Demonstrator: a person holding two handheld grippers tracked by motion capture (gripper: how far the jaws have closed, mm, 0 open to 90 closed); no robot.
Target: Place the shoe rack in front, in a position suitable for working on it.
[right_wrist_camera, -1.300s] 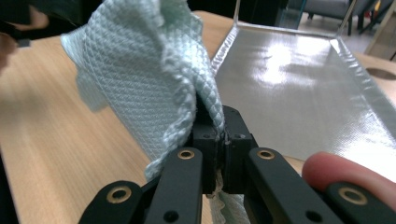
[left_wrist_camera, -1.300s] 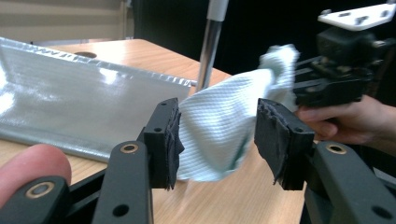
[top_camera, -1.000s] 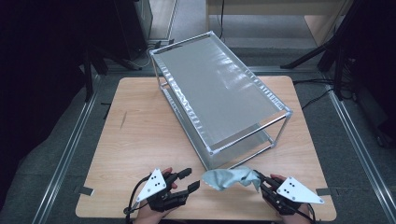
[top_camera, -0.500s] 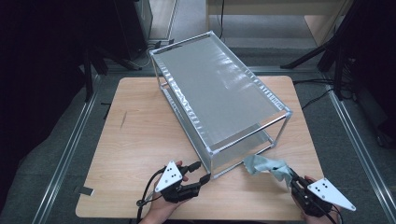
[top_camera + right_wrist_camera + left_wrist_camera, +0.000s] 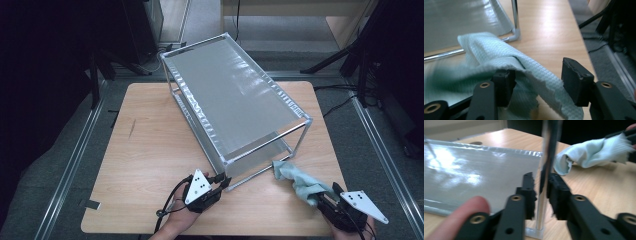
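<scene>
A metal rack (image 5: 235,107) post (image 5: 544,195) is clamped by the left gripper (image 5: 223,181), just closed; at three o'clock, a green cloth (image 5: 300,180) lies between the right gripper's (image 5: 536,82) just-parted jaws.

No legible text or labels.

Overhead light brightens the wooden table (image 5: 150,150) and leaves the frame edges near black, glare streaks the silver shelf panel (image 5: 474,172), and the near jaws, a fingertip (image 5: 459,217) and the cloth (image 5: 499,60) blur.
</scene>
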